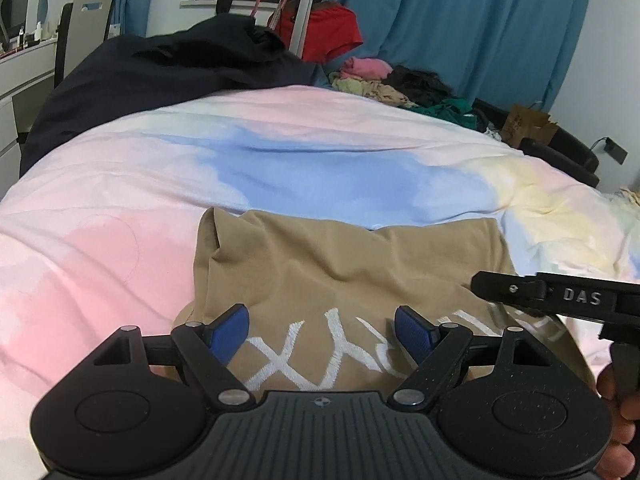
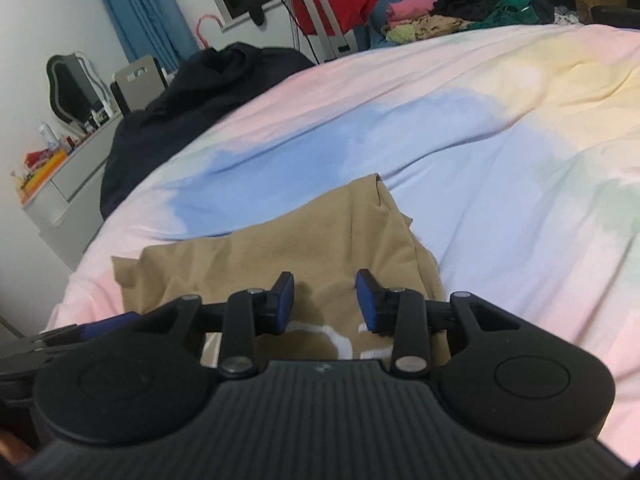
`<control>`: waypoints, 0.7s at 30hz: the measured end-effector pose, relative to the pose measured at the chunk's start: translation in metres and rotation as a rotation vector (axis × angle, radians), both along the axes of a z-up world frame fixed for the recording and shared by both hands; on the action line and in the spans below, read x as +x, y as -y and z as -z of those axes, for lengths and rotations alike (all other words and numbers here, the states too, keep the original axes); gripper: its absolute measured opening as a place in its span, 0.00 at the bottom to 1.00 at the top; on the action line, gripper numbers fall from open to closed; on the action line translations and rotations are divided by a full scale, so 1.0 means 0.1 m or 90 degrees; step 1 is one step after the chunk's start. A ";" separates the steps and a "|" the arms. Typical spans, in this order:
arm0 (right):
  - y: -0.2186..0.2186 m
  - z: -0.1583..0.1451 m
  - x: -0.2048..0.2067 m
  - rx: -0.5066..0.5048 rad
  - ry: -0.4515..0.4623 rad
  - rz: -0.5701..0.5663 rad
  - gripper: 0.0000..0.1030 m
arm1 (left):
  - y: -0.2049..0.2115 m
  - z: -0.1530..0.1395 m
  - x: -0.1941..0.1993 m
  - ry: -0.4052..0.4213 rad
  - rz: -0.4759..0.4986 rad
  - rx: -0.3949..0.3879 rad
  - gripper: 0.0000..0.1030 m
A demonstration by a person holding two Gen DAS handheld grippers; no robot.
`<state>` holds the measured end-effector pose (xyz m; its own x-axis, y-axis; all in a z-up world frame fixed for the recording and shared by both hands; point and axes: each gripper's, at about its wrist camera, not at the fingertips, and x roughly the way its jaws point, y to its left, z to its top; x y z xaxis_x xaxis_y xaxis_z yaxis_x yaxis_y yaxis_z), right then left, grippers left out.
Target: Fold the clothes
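Observation:
A tan garment (image 1: 340, 264) with white lettering lies partly folded on the pastel bedspread (image 1: 280, 152), at the near edge. My left gripper (image 1: 322, 330) is open just above its lettered part, holding nothing. My right gripper (image 2: 325, 300) is open over the same tan garment (image 2: 320, 236), empty. The right gripper's black body also shows at the right edge of the left wrist view (image 1: 560, 296). The garment's near end is hidden under both grippers.
A dark navy garment (image 1: 160, 76) lies at the far left of the bed. A pile of mixed clothes (image 1: 400, 84) sits at the far side, near a tripod (image 1: 302, 12) with a red shirt (image 1: 332, 32). A white dresser (image 2: 60, 184) stands left of the bed.

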<state>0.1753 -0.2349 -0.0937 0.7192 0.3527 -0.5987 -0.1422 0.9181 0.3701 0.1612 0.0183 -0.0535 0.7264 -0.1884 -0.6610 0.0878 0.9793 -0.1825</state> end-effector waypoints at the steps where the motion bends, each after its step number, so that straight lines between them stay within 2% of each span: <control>1: 0.01 -0.04 -0.06 0.001 0.004 0.003 0.38 | 0.00 -0.03 -0.04 0.005 0.002 0.000 0.79; 6: 0.03 -0.30 -0.44 0.020 0.022 0.009 0.38 | -0.01 -0.26 -0.40 0.060 0.001 -0.018 0.77; 7: 0.04 -0.38 -0.54 0.029 0.040 0.004 0.39 | -0.02 -0.31 -0.47 0.067 0.001 -0.022 0.77; 9: 0.06 -0.53 -0.73 0.034 0.077 -0.006 0.39 | -0.02 -0.36 -0.58 0.071 0.004 -0.026 0.77; 12: 0.07 -0.56 -0.88 0.021 0.088 -0.011 0.39 | -0.01 -0.35 -0.69 0.062 0.008 -0.028 0.77; 15: 0.09 -0.41 -0.85 0.019 0.051 -0.008 0.39 | 0.01 -0.30 -0.76 0.048 0.010 -0.027 0.77; 18: 0.06 -0.16 -0.71 0.003 -0.008 -0.001 0.38 | 0.07 -0.13 -0.69 0.017 0.012 0.003 0.78; 21: 0.01 0.04 -0.64 0.001 -0.044 0.004 0.38 | 0.08 0.06 -0.60 -0.019 -0.010 -0.003 0.81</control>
